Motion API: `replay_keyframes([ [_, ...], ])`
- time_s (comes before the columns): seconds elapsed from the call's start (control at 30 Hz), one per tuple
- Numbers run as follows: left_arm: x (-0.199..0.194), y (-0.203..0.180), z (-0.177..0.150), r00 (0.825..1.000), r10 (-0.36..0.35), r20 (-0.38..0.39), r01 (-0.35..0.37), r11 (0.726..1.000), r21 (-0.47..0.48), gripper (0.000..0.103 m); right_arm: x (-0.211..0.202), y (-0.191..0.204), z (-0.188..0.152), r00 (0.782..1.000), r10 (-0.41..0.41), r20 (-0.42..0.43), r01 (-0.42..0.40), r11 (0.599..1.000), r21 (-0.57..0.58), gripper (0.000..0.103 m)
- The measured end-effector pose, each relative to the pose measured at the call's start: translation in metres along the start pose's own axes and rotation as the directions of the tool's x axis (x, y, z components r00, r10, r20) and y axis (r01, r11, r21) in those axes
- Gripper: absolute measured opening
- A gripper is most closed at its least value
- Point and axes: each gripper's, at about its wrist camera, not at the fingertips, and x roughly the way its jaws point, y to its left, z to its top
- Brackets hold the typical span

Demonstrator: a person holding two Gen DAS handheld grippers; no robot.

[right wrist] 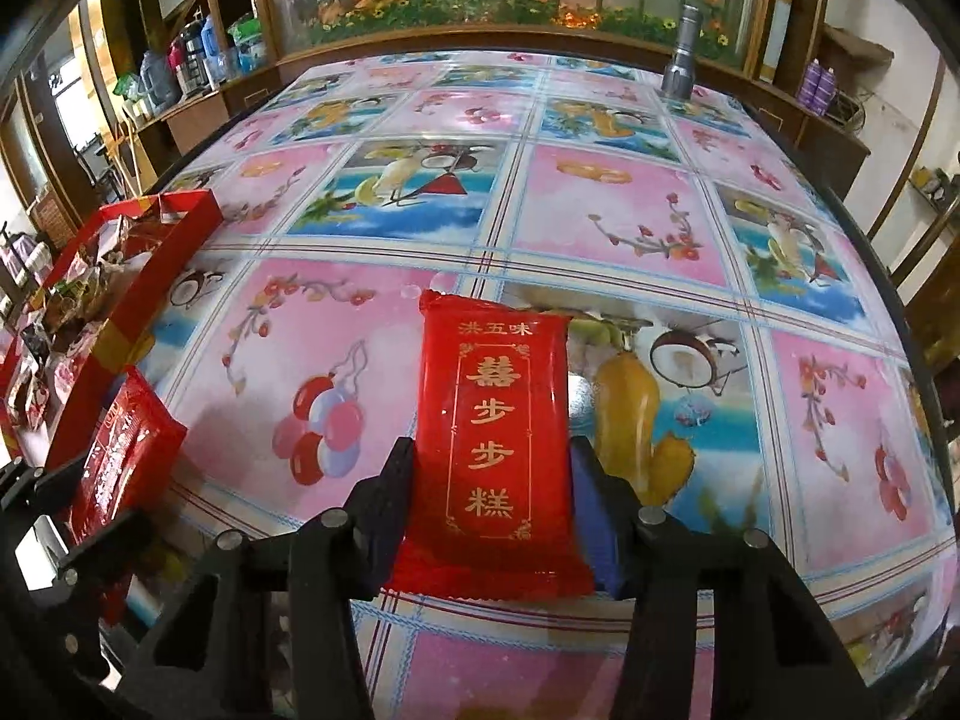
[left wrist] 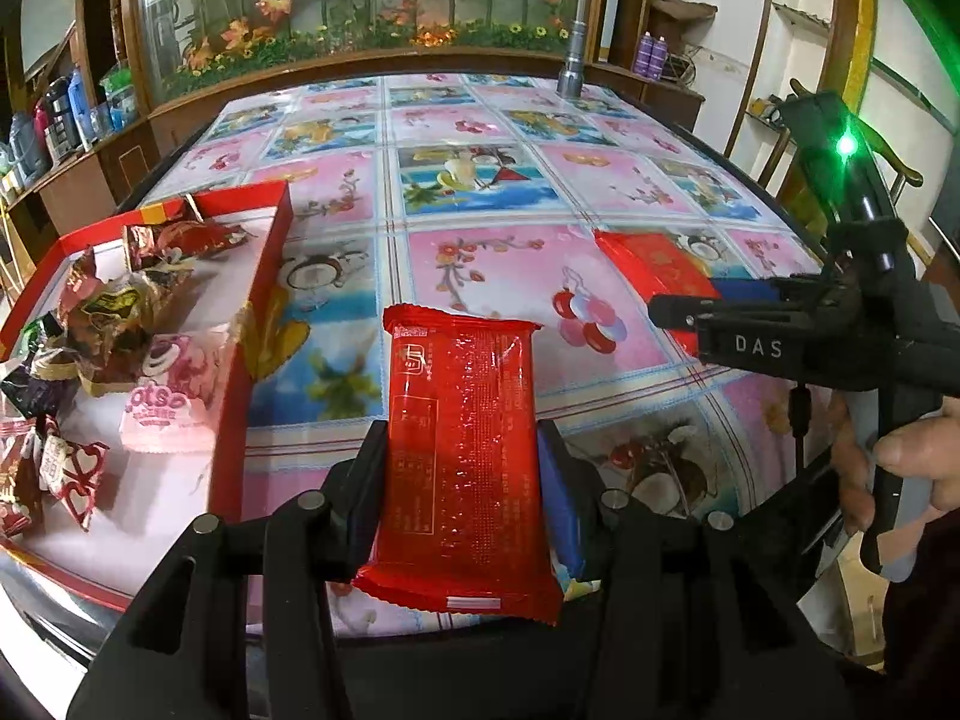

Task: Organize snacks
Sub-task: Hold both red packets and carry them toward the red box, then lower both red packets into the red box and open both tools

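Note:
My left gripper (left wrist: 465, 450) is shut on a red snack packet (left wrist: 462, 456), back side up, held above the table's near edge. My right gripper (right wrist: 492, 468) is shut on a second red snack packet (right wrist: 495, 432) with gold characters, face up, over the table. In the left wrist view the right gripper (left wrist: 678, 309) shows at the right with its packet (left wrist: 654, 267). In the right wrist view the left gripper's packet (right wrist: 123, 450) shows at the lower left. An open red box (left wrist: 264, 300) with several wrapped snacks (left wrist: 120, 324) stands at the left.
The table (right wrist: 600, 216) has a glossy pink and blue patterned cloth. A metal flashlight (right wrist: 681, 57) stands upright at the far edge. Wooden shelves with bottles run along the left and back. The red box also shows in the right wrist view (right wrist: 150, 276).

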Motion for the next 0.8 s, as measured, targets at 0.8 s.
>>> replay_keyframes([
  [0.8, -0.056, 0.093, 0.004, 0.972, 0.206, 0.118, -0.186, 0.969, -0.16, 0.045, -0.014, 0.075, 0.067, 0.74, 0.673, -0.001, -0.666, 0.732, 0.145, 0.05],
])
